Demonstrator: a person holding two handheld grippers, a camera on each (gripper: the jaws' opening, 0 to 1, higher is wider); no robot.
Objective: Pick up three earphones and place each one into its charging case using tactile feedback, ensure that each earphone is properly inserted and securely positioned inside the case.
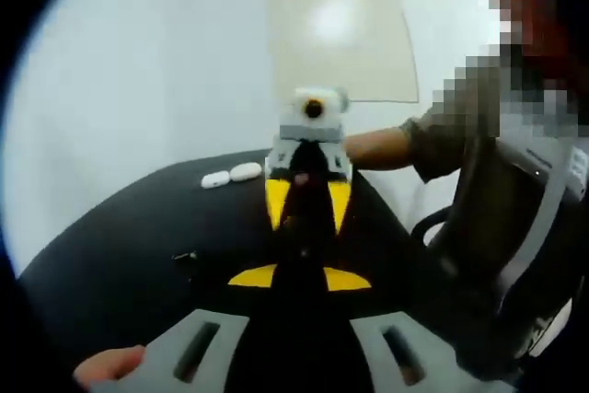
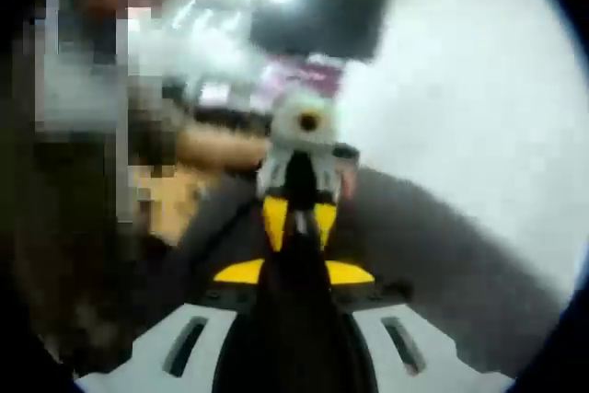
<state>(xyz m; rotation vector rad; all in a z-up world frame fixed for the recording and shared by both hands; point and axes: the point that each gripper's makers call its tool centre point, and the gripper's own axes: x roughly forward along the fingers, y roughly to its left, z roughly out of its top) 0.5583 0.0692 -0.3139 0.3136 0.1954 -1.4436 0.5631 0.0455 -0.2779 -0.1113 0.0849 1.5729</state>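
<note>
Earphones or cases, two small white pieces (image 1: 232,174), lie side by side near the far edge of my black bench (image 1: 120,255). My left claw (image 1: 301,275) and right claw (image 2: 296,269) meet tip to tip above it, jaws narrow; any grip, can't tell.

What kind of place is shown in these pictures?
Probably an office or lab: a round black table beside a white wall, an office chair, and small white earphone cases on the table.
</note>
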